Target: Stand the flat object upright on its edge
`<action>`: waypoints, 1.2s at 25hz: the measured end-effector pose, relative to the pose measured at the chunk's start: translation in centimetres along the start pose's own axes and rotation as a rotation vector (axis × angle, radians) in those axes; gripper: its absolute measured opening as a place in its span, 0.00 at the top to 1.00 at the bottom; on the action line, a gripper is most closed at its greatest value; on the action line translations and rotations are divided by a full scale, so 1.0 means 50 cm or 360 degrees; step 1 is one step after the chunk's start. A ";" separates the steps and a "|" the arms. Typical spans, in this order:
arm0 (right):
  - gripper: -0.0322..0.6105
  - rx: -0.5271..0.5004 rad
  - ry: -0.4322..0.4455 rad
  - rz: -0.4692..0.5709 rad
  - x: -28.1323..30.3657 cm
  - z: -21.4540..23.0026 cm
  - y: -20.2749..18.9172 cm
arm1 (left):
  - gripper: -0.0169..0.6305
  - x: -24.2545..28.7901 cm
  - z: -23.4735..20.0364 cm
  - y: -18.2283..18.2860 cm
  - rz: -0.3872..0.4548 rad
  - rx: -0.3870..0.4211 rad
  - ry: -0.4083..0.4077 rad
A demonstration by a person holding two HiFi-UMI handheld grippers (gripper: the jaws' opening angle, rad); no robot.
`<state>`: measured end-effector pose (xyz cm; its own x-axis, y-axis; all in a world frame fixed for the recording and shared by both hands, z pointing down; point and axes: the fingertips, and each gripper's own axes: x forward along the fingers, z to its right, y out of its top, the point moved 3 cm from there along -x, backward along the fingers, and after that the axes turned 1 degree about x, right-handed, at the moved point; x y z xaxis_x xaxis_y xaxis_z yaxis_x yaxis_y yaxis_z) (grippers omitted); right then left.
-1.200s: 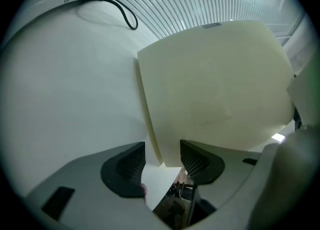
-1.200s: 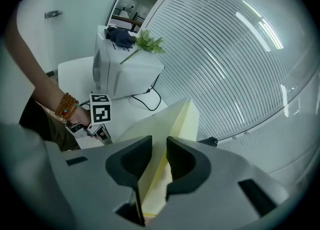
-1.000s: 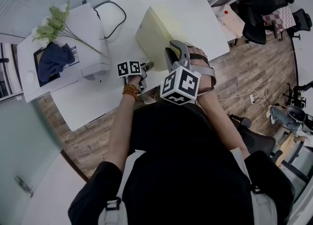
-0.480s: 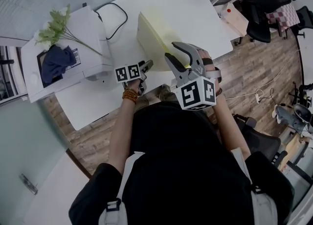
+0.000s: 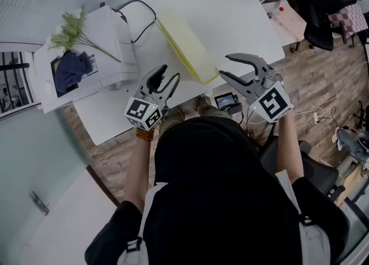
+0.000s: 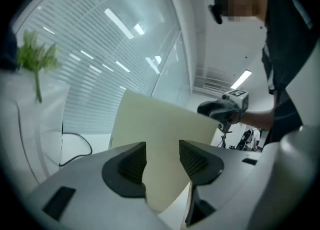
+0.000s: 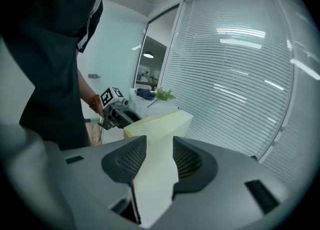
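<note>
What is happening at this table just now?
A person holds a gripper in each hand above a white table. The pale yellow board stands upright on its edge there, and neither gripper presses on it. The left gripper has just been closing its jaws a little and the right gripper opening its own. Both pairs stand apart, with nothing between them.

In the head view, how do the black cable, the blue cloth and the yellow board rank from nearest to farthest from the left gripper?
From the left gripper, whose jaws have just been closing slightly with nothing between them:
1. Yellow board, standing just ahead, slightly to the right.
2. Black cable, farther back, looping left of the board.
3. Blue cloth, far left, on the white box.
</note>
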<state>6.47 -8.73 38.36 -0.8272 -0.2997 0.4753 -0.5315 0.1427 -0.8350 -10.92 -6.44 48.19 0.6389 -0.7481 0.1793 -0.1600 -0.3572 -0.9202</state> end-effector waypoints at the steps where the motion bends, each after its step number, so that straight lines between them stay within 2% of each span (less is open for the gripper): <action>1: 0.71 0.0033 0.0065 0.0023 -0.005 -0.003 -0.011 | 0.65 -0.010 0.022 0.023 0.0024 0.0077 -0.0033; 3: 0.71 0.0070 0.0154 0.0056 -0.010 -0.006 -0.028 | 0.65 -0.020 0.065 0.053 0.0019 0.0213 -0.0100; 7: 0.71 0.0081 0.0285 0.0052 -0.011 -0.003 -0.053 | 0.65 0.003 0.140 0.071 -0.0122 0.0505 -0.0194; 9: 0.70 0.0088 0.0351 0.0031 -0.013 -0.003 -0.064 | 0.64 0.018 0.168 0.084 -0.0124 0.0530 -0.0222; 14: 0.67 0.0001 0.0440 -0.0004 0.003 -0.019 -0.082 | 0.64 0.031 0.192 0.095 -0.0086 0.0471 -0.0202; 21: 0.67 -0.0086 0.0430 0.0039 0.037 -0.037 -0.080 | 0.62 0.032 0.207 0.080 -0.0214 0.0552 -0.0200; 27: 0.69 -0.0183 0.0367 0.0013 0.067 -0.046 -0.060 | 0.64 0.056 0.190 0.086 -0.0261 0.0715 -0.0020; 30: 0.71 -0.0263 0.0306 -0.0037 0.075 -0.036 -0.053 | 0.65 0.064 0.179 0.102 -0.0223 0.0770 0.0004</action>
<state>4.45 -8.52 42.87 -0.8256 -0.1222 0.5509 -0.5602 0.2946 -0.7742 -2.96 -5.64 40.95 0.6275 -0.7129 0.3132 0.2948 -0.1548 -0.9429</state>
